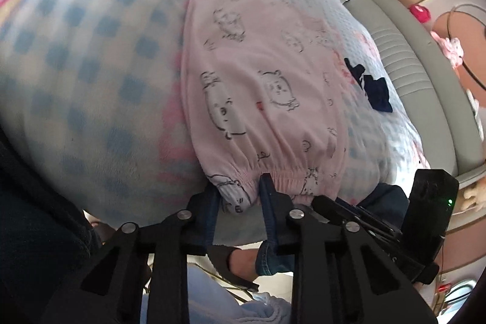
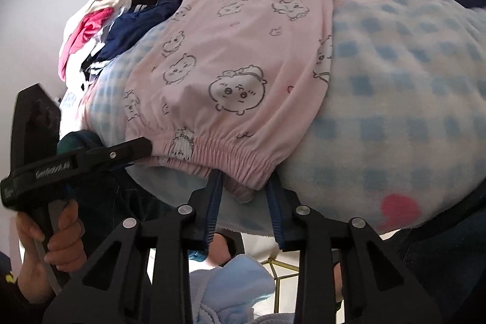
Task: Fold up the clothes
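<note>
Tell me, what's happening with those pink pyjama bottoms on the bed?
A person is folding laundry with a handheld claw in each hand. The pink pyjama bottoms lie spread flat on a blue checked blanket. The left claw and the right claw each sit open at a corner of the elastic waistband, nothing pinched yet. A pile of unfolded clothes waits further along the bed.
</note>
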`<state>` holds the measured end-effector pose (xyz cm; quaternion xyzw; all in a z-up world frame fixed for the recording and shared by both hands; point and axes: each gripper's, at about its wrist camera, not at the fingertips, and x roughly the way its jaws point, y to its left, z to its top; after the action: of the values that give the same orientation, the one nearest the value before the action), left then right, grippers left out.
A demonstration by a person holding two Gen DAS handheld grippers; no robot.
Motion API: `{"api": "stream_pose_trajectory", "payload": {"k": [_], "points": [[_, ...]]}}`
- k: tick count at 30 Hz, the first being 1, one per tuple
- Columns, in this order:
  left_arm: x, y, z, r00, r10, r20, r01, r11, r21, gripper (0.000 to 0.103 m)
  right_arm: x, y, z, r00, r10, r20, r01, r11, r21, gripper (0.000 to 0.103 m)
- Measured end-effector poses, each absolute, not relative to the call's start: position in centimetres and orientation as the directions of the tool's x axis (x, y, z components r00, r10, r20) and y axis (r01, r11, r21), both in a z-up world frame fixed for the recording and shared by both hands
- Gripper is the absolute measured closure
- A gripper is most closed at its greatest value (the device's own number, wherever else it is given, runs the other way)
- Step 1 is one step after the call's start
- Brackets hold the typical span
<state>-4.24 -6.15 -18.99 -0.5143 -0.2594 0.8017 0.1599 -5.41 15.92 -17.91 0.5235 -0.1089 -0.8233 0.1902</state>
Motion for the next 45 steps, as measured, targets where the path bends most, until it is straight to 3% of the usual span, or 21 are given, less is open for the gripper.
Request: {"api": "stream_pose_trajectory", "payload": {"k": [4,7,9,11,12,15,16,17,19,27,29,32,34,40,45], "points": [[-3.7,-7.2,-17.6,-0.477,0.546,-0.689,-0.021,-0.791,-0.612,0.079,-5.1,16.3,-16.9,-0.432,-0.427,-0.794,0.202,-0.904,0.376,0.075],[-4.0,-7.4,-18.4,-0.443,0.543,-0.713,0.008,-0.793,-0.609,0.078,-5.2,16.4,-16.7,-0.438,-0.43,-0.79,0.203,-0.903,0.378,0.077],[-4.5,-7.4,-19.6,-0.397,0.548,-0.736,0.043,-0.79,-0.611,0.072,-5.4,16.5,-17.3,-0.42,-0.438,-0.795,0.192,-0.899,0.393,0.075],[-4.9,-7.2,-20.5,-0.366,0.573,-0.733,0.061,-0.771,-0.634,0.055,-5.7,16.6,-18.0,-0.396,-0.449,-0.801,0.177,-0.894,0.413,0.074],[-5.1,-7.1,-20.8,-0.355,0.581,-0.732,0.067,-0.765,-0.64,0.054,-5.8,16.6,-18.3,-0.383,-0.454,-0.804,0.17,-0.891,0.422,0.07],[-5.2,-6.7,-20.7,-0.359,0.567,-0.741,0.056,-0.78,-0.624,0.057,-6.0,16.5,-18.9,-0.368,-0.466,-0.805,0.165,-0.884,0.436,0.068],[-5.0,-6.7,-20.4,-0.374,0.559,-0.74,0.043,-0.787,-0.616,0.069,-6.0,16.4,-18.7,-0.371,-0.469,-0.801,0.174,-0.883,0.436,0.079],[-4.7,-6.7,-19.8,-0.393,0.553,-0.735,0.026,-0.792,-0.61,0.077,-5.8,16.3,-18.4,-0.382,-0.473,-0.794,0.184,-0.881,0.437,0.083],[-4.3,-6.9,-18.8,-0.435,0.554,-0.71,0.003,-0.787,-0.616,0.082,-5.5,16.3,-17.6,-0.403,-0.482,-0.778,0.204,-0.876,0.437,0.088],[-3.4,-8.9,-18.6,-0.469,0.519,-0.715,0.079,-0.781,-0.619,0.079,-4.9,16.3,-16.3,-0.445,-0.484,-0.754,0.236,-0.875,0.422,0.089],[-3.5,-9.9,-19.0,-0.475,0.527,-0.705,0.114,-0.757,-0.643,0.073,-5.0,16.4,-16.5,-0.437,-0.484,-0.758,0.229,-0.875,0.427,0.089],[-3.8,-10.5,-19.7,-0.469,0.533,-0.705,0.147,-0.74,-0.657,0.073,-5.4,16.6,-17.1,-0.423,-0.477,-0.77,0.198,-0.878,0.435,0.085],[-4.1,-10.1,-19.9,-0.454,0.561,-0.692,0.127,-0.728,-0.673,0.068,-5.5,16.8,-17.3,-0.427,-0.47,-0.773,0.176,-0.881,0.439,0.074],[-5.5,-8.2,-20.9,-0.393,0.601,-0.696,0.094,-0.726,-0.681,0.063,-6.3,19.4,-17.2,-0.453,-0.534,-0.714,0.09,-0.824,0.559,0.059],[-6.7,-7.2,-21.6,-0.361,0.625,-0.692,0.091,-0.715,-0.693,0.056,-6.9,18.8,-18.0,-0.414,-0.545,-0.73,0.085,-0.821,0.565,0.062]]}}
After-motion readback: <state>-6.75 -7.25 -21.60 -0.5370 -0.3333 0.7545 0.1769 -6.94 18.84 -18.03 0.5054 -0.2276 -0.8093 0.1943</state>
